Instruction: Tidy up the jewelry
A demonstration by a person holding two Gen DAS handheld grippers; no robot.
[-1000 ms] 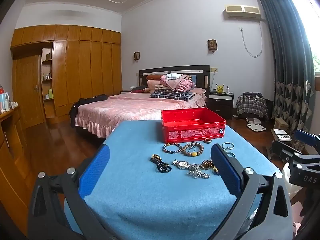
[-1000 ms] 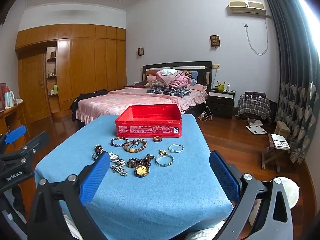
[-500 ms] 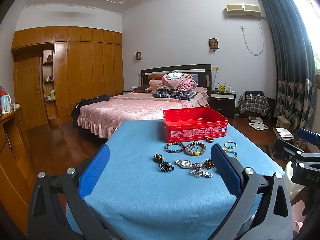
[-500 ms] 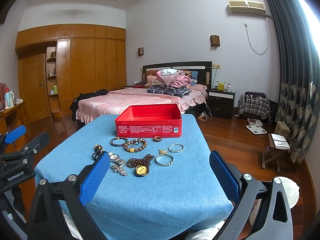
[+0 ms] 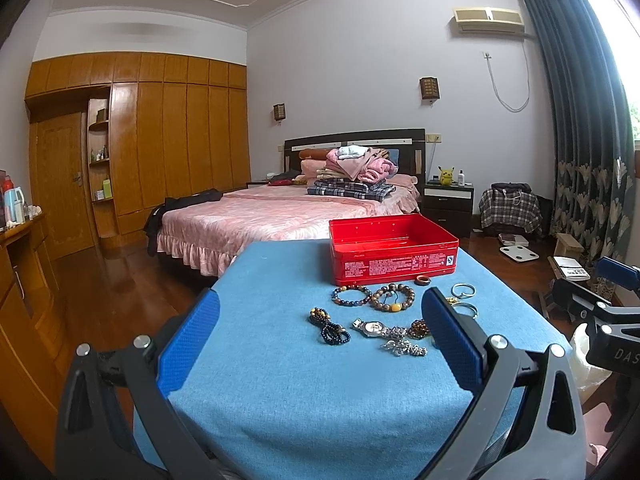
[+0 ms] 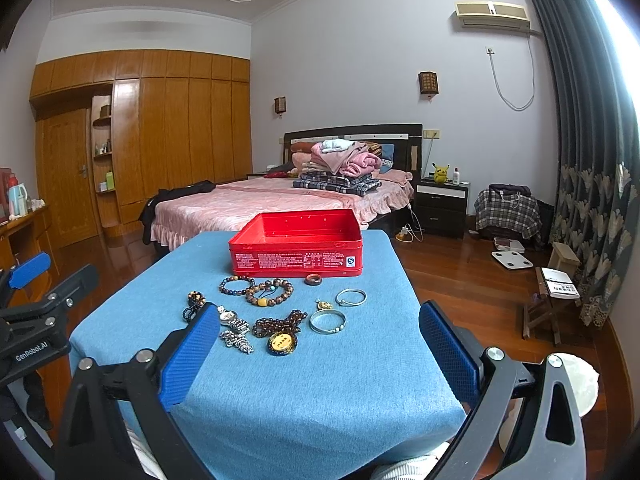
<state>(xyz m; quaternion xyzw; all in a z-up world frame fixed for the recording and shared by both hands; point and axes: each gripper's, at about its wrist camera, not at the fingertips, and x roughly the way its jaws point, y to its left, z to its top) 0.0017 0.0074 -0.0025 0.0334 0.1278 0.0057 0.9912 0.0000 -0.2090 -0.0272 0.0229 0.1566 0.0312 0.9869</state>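
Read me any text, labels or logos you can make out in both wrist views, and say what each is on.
"GenRobot.AI": on the left gripper body, right wrist view.
"DAS", cut off by the frame edge: on the right gripper body, left wrist view.
White print and a blue-and-white square mark on the red tin: too small to read.
Gold pendant: marks too blurred.
Booklet on the stool: unreadable.

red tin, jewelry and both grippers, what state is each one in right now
red tin: lid off, nothing visible inside
wristwatch: lying flat on the cloth
silver bangle: on the cloth, outside the tin
left gripper: open, holding nothing
right gripper: open, holding nothing
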